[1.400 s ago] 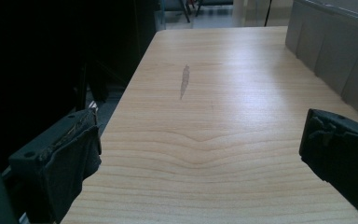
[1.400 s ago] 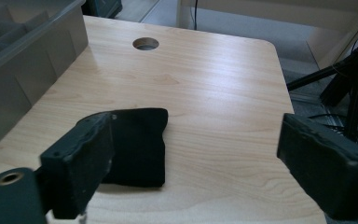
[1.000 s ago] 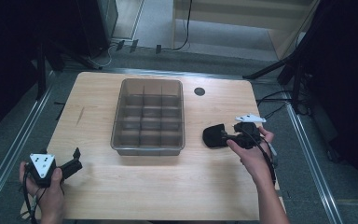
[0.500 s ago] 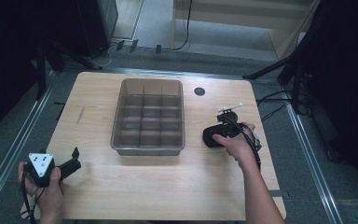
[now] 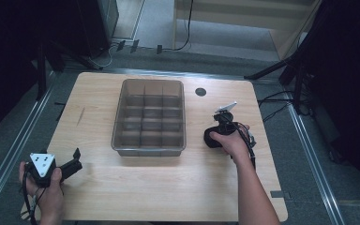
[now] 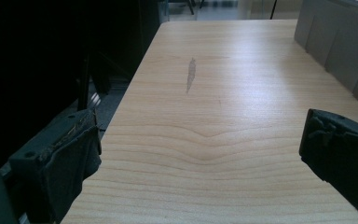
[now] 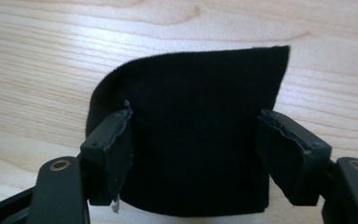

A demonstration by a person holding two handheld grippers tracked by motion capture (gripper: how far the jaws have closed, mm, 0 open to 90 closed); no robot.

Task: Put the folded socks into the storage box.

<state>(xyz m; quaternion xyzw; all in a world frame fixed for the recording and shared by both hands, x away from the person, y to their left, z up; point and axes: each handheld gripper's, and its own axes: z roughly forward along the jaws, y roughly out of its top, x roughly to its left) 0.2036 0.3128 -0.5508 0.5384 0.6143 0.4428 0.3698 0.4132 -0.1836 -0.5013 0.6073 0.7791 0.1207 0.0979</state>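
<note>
A black fabric piece [image 7: 186, 130], folded or pouch-like with a stitched edge, lies flat on the wooden desk [image 5: 168, 197] just to the right of the clear divided organizer tray [image 5: 149, 117], near that tray's front right corner. In the right gripper view the right gripper [image 7: 196, 140] has its jaws parted on either side of the cloth, one pad at each flank, straddling it but not visibly pinching it; in the high view the same gripper [image 5: 213, 136] is tipped down onto the dark shape under the person's right hand [image 5: 232, 140]. The step in hand looks like taking hold of the fabric, probably to carry it to the tray. To do it well, the jaws should sink low enough that the pads meet the cloth near the desk, then squeeze evenly so the soft material bunches between them instead of slipping out, and the lift should be straight up. The left gripper [image 5: 72, 164] rests well apart at the front left of the desk, its jaws wide open on bare wood, with a grey smudge [image 6: 190, 73] ahead of it
</note>
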